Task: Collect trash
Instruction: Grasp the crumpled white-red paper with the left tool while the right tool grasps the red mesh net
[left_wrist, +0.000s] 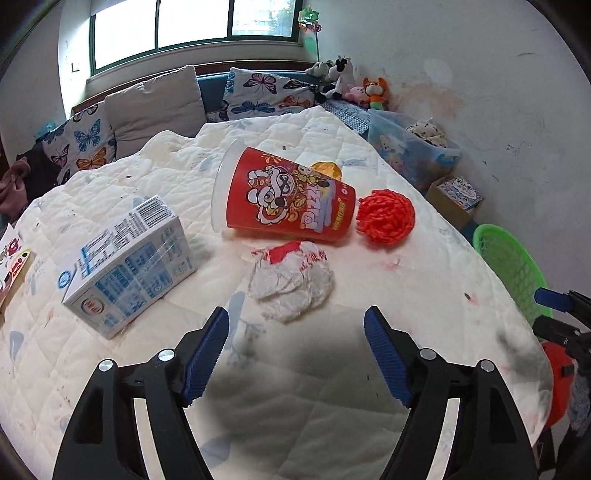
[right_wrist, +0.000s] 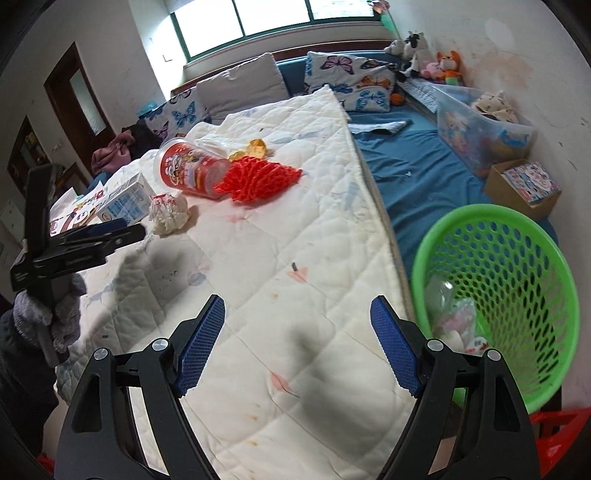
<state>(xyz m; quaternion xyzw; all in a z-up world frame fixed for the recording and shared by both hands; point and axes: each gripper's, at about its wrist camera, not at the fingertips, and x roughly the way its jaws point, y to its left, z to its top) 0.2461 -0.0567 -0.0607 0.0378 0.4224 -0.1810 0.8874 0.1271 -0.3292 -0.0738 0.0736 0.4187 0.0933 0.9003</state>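
Note:
On a white quilt (left_wrist: 332, 140) lie a crumpled white and red wrapper (left_wrist: 291, 280), a toppled red printed cup (left_wrist: 284, 195), a red foam net (left_wrist: 386, 216) and a blue and white carton (left_wrist: 129, 262). My left gripper (left_wrist: 295, 325) hovers open just short of the wrapper, nothing between its pads. My right gripper (right_wrist: 297, 314) is open over bare quilt (right_wrist: 295, 229), left of a green mesh basket (right_wrist: 495, 295) that holds some pale trash. The right wrist view also shows the wrapper (right_wrist: 170, 214), cup (right_wrist: 192, 170), net (right_wrist: 258, 177) and carton (right_wrist: 125, 203), plus the left gripper (right_wrist: 125, 230) from the side.
A yellow wrapper (right_wrist: 255, 147) lies behind the cup. Butterfly cushions (left_wrist: 258, 92), soft toys (left_wrist: 347, 81), a clear storage bin (right_wrist: 480, 125) and a cardboard box (right_wrist: 524, 184) line the blue bench (right_wrist: 424, 158) and wall. Printed paper (left_wrist: 11, 266) lies at the quilt's left edge.

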